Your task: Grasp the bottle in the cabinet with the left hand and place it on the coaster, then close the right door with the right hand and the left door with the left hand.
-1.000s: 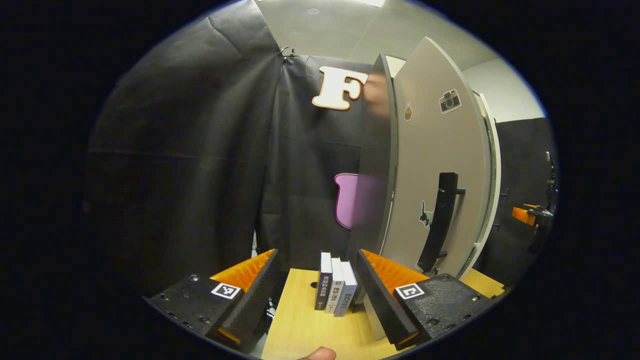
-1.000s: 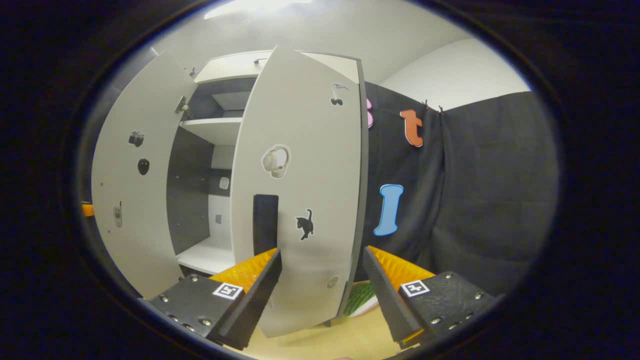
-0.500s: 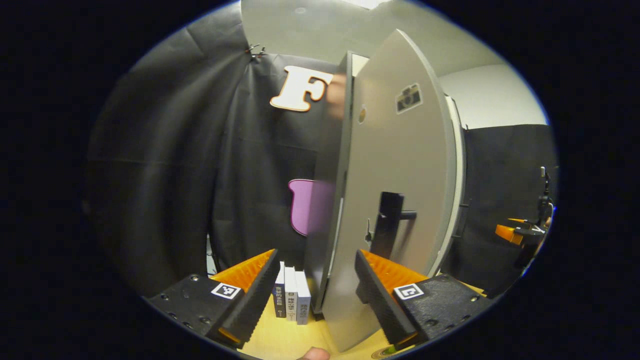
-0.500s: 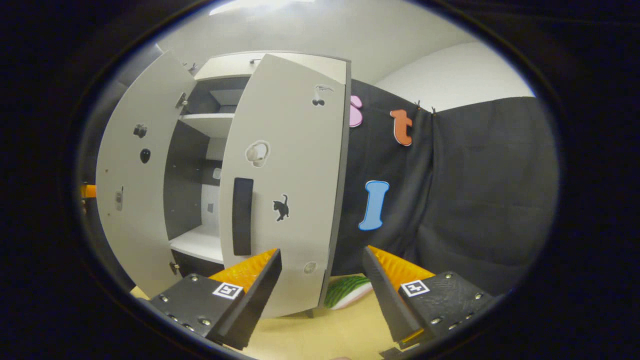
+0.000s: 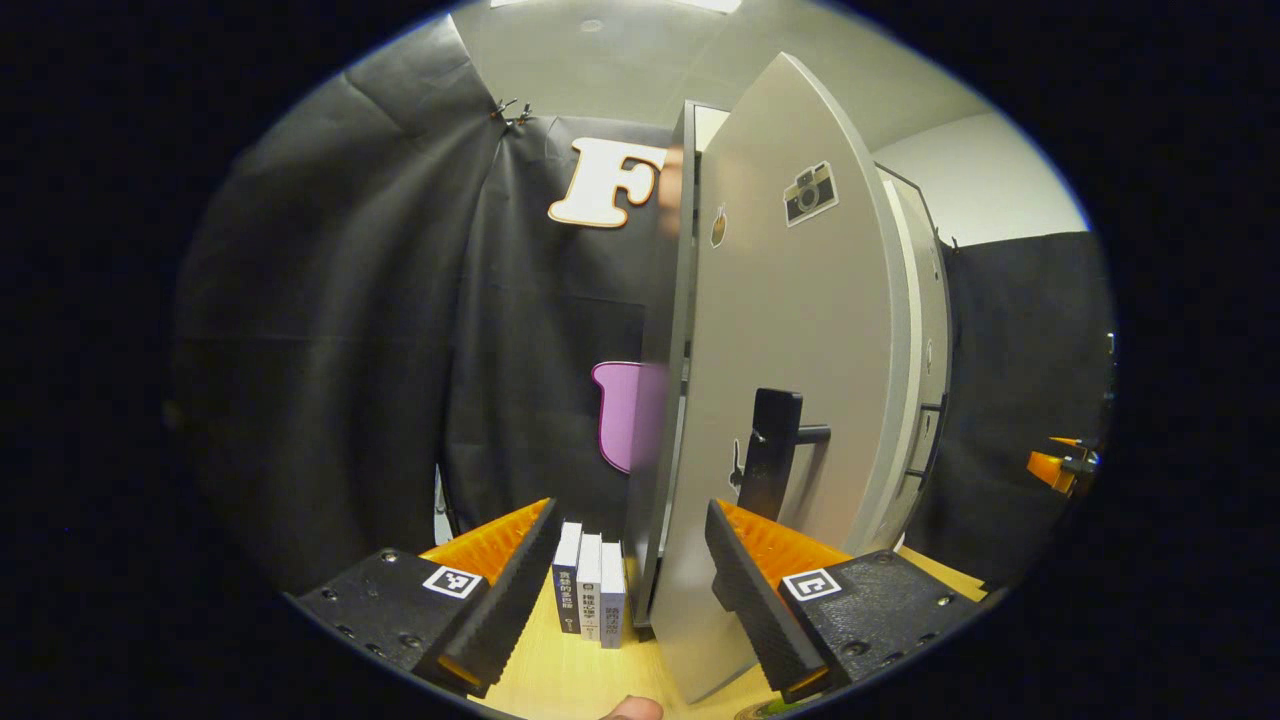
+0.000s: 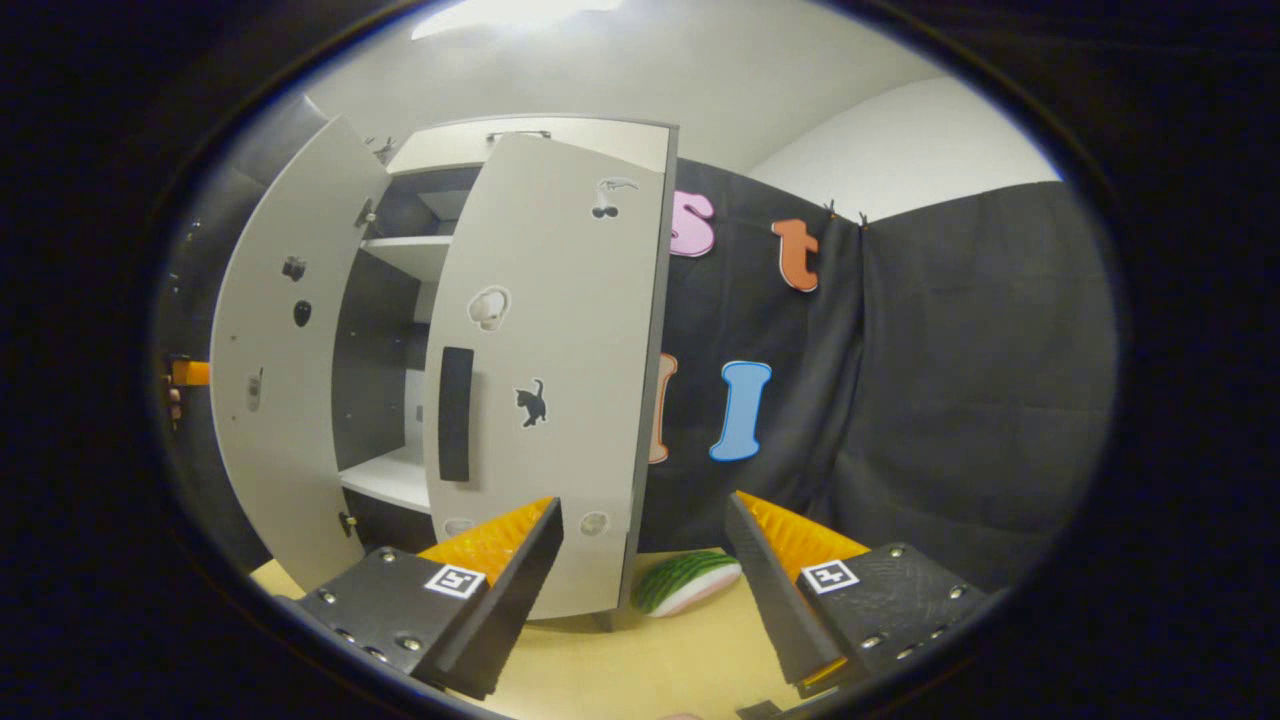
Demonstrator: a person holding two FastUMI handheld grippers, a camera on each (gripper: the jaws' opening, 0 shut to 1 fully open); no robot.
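Observation:
The cabinet's left door (image 5: pixel 800 330) stands ajar in front of me in the left gripper view, its black handle (image 5: pixel 775 450) just above my right finger. My left gripper (image 5: pixel 630 510) is open, and the door's lower part stands between its fingers. In the right gripper view the right door (image 6: pixel 545 380) with its black handle (image 6: pixel 455 415) hangs partly swung in over the cabinet (image 6: pixel 400 300). The left door (image 6: pixel 285 390) stands wide. My right gripper (image 6: pixel 645 500) is open and empty, a little back from the right door. The left gripper (image 6: pixel 185 375) peeks past the left door.
Three books (image 5: pixel 592 592) stand upright on the wooden table (image 5: pixel 560 680), left of the door. A watermelon-slice object (image 6: pixel 688 583) lies on the table (image 6: pixel 650 660) by the cabinet's right foot. White shelves (image 6: pixel 405 255) show inside. The right gripper (image 5: pixel 1060 465) shows far right.
The right door has swung further toward the cabinet and my right gripper has drawn back from it. My left gripper has moved in on the left door, which now stands between its fingers.

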